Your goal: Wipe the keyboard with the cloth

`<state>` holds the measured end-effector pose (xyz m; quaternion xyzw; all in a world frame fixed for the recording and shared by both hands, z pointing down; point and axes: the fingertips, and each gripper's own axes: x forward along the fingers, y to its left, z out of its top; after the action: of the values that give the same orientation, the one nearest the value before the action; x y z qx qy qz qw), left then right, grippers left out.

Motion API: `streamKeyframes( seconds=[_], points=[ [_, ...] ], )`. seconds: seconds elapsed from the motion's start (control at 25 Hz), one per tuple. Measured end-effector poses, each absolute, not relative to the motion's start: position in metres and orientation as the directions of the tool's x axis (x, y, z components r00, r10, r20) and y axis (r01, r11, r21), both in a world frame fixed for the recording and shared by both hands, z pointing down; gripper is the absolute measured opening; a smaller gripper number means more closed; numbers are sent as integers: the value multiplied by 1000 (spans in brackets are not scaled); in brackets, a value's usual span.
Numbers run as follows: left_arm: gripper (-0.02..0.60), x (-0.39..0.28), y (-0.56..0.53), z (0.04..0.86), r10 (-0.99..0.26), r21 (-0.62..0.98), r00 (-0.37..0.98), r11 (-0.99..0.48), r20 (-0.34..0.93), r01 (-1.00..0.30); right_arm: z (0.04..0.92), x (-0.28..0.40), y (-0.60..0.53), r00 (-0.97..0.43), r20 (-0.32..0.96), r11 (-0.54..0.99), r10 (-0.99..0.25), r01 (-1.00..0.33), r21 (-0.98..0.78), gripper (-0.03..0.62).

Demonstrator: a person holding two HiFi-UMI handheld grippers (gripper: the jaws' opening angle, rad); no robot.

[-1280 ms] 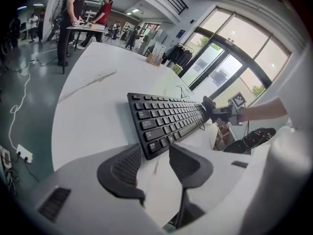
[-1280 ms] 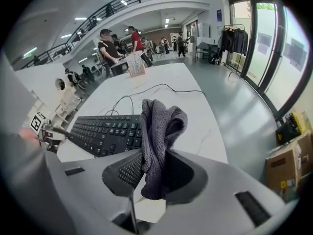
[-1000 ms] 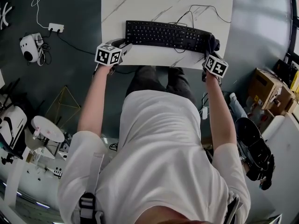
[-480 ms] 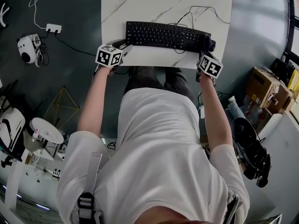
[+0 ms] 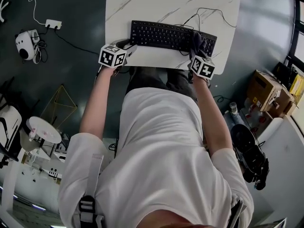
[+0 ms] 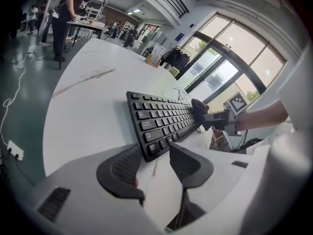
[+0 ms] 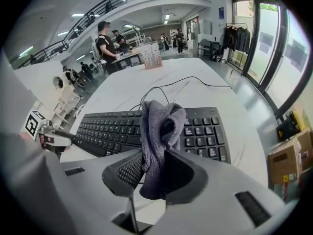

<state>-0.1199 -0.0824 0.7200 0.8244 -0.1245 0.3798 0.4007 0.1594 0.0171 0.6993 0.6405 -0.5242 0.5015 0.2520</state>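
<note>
Cloth [image 7: 159, 126] pinched bunched in right gripper [image 7: 154, 175] jaws, laid over keyboard [image 5: 161, 34] right-hand keys for wiping; left gripper [image 6: 155, 168] jaws held wide, empty, at keyboard's left corner on table [image 5: 142, 4], likely placed to steady it

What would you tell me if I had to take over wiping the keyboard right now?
Left claw: open, tips at the keyboard's near left corner. I can't tell whether they touch it.
Right claw: shut on the grey cloth, which is over the keys beside the number pad.
Done: the cloth is at the keyboard. How much has been wiped doesn't show.
Left: probably wipe across the other keys, toward the left claw.
</note>
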Motion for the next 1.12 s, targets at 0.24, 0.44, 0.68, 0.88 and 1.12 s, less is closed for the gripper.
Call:
streamKeyframes(
  seconds=[0.24,0.44,0.68,0.88,1.12],
  points=[
    [187,-114,-80,718,100,582,692,-635,715,-509,697,111,-5,-173,883,-248,-437,-920,-303,123],
    [193,-117,-81,720,110,593,700,-632,706,-499,698,52,-26,-267,860,-141,-434,-923,-358,123],
    [206,-118,-82,719,130,611,714,-634,688,-474,697,13,-45,-340,834,-85,-435,-906,-414,123],
    [215,-116,-81,718,157,632,731,-639,665,-437,697,-21,-60,-448,778,-30,-440,-859,-512,124],
    [221,-117,-78,717,223,656,740,-662,634,-363,695,-64,-70,-596,702,78,-390,-781,-620,124]
  ],
)
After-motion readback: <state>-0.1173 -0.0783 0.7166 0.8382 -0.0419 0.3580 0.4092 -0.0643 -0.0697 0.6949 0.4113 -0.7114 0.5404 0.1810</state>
